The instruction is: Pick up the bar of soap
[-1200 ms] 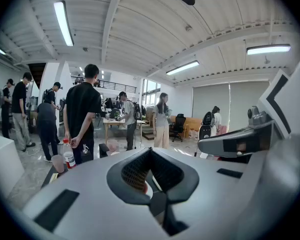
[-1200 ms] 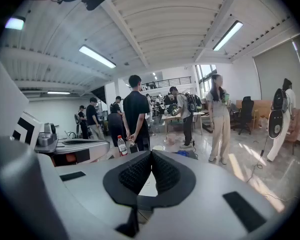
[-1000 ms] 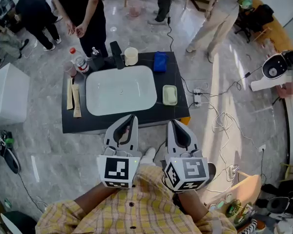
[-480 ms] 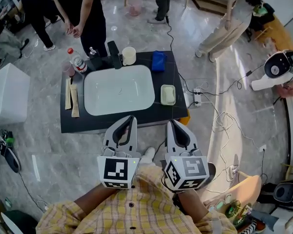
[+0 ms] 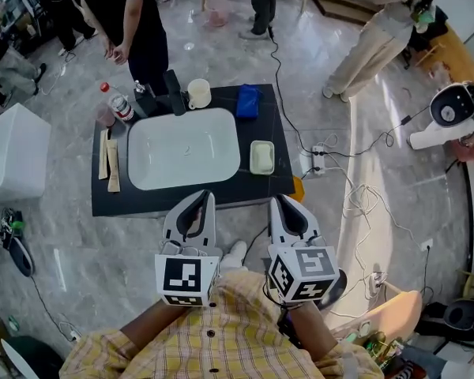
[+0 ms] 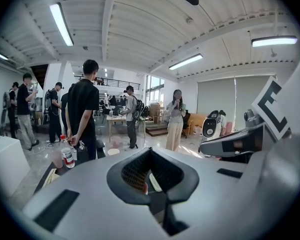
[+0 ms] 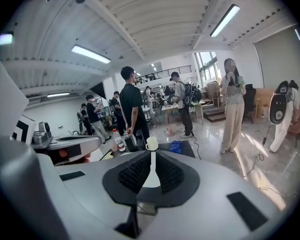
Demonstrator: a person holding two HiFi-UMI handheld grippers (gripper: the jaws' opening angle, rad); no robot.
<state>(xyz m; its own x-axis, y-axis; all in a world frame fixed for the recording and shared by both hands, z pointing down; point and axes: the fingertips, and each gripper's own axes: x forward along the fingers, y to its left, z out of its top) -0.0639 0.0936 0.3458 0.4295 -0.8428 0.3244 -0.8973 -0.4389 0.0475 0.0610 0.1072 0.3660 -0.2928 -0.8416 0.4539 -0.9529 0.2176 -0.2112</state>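
The pale yellow-green bar of soap lies in its dish on the black counter, just right of the white sink basin. Both grippers hover side by side in front of the counter's near edge, close to my body. My left gripper is shut with nothing in it, its tips over the counter's front edge. Just as empty and shut, my right gripper hangs a short way in front of the soap and apart from it. In the right gripper view the gripper points at the sink.
At the back of the counter stand a cream cup, a blue cloth-like thing, a black faucet and a red-capped bottle. Wooden sticks lie at the left. A person stands behind; cables run over the floor at the right.
The counter has slid a little to the left in the head view as the camera shifted. Both grippers have stayed shut and in the same place before my body.
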